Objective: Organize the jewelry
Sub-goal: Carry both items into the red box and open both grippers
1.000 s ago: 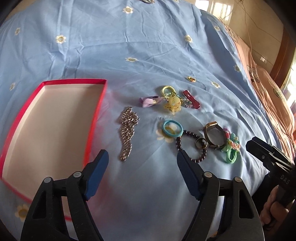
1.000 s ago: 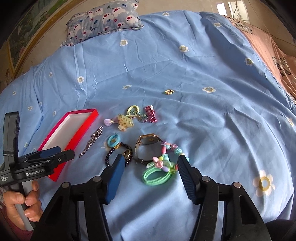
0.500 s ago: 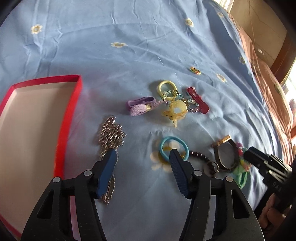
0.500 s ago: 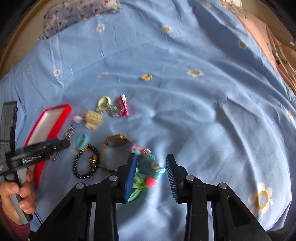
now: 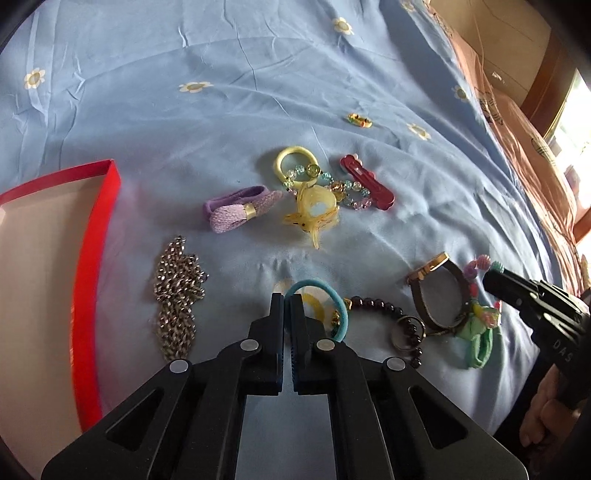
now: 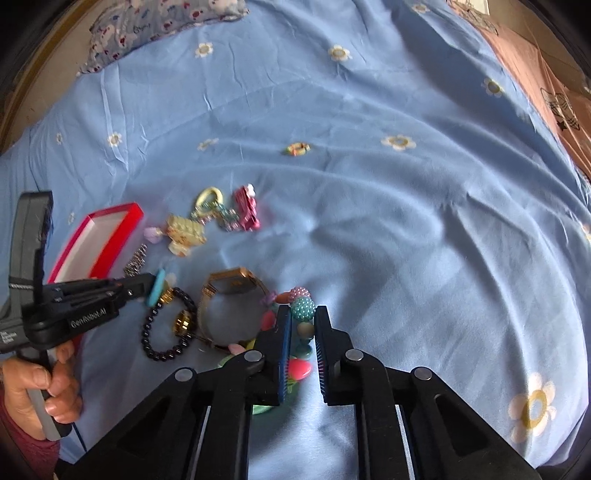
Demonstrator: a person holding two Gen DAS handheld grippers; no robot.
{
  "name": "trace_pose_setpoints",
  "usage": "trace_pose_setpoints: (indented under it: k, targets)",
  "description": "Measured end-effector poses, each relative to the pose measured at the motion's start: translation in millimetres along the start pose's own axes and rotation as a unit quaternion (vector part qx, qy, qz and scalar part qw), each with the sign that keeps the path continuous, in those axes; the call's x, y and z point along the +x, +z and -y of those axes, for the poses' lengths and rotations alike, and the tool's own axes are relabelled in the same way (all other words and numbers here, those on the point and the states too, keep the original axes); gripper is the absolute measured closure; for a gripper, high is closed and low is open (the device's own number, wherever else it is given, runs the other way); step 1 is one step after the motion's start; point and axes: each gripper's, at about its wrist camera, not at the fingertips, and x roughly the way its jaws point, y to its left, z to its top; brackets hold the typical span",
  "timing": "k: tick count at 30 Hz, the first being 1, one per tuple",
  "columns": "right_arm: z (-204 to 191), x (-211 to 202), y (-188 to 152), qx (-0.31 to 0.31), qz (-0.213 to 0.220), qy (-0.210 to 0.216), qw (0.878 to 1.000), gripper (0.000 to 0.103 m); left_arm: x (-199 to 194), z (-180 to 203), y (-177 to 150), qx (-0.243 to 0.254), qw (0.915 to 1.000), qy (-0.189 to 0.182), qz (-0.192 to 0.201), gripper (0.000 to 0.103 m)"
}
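Note:
My left gripper (image 5: 287, 301) is shut on the near edge of a teal hair tie (image 5: 334, 304), which still lies on the blue bedsheet. It also shows in the right wrist view (image 6: 151, 288). My right gripper (image 6: 302, 317) has its jaws nearly shut around a colourful beaded bracelet (image 6: 303, 308) next to a gold watch (image 6: 231, 286). A dark bead bracelet (image 6: 166, 328), a silver chain (image 5: 177, 291), a purple hair tie (image 5: 240, 208), a yellow charm keyring (image 5: 310, 206) and a red clip (image 5: 367, 181) lie nearby. A red box (image 5: 92, 258) sits at the left.
A small gold ring (image 5: 360, 120) lies alone farther back on the sheet. A patterned pillow (image 6: 159, 18) is at the bed's head. A pink blanket (image 5: 517, 122) covers the right side. The person's hands hold both gripper handles.
Both grippers moved forward and down onto the jewelry and closed: the left on the teal hair tie, the right around the beaded bracelet.

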Motion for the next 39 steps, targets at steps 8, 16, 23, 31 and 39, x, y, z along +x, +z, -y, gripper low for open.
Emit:
trace_pose_setpoints:
  k: [8, 16, 23, 31, 39]
  targets:
    - [-18.3, -27.7, 15.6, -0.006, 0.040, 0.024, 0.999, 0.091, -40.5, -11.8, -6.8, -0.016, 0.9992, -0.001, 0.038, 0.101]
    - [-60.3, -44.0, 27.9, -0.032, 0.058, 0.073, 0.995, 0.091, -79.3, -38.9, -24.6, -0.049, 0.9964, 0.013, 0.068, 0.101]
    - [-107.9, -36.5, 29.5, -0.065, 0.047, 0.118, 0.990, 0.091, -102.8, -77.7, -45.9, -0.089, 0.9924, 0.036, 0.077, 0.101]
    - [-171.8, -21.9, 22.9, -0.106, 0.025, 0.181, 0.977, 0.091, -124.5, -125.8, -69.1, -0.133, 0.9851, 0.071, 0.082, 0.101]
    - [-245.7, -4.7, 11.1, -0.150, -0.008, 0.251, 0.956, 0.091, -138.9, -177.8, -90.3, -0.176, 0.9748, 0.114, 0.077, 0.101]
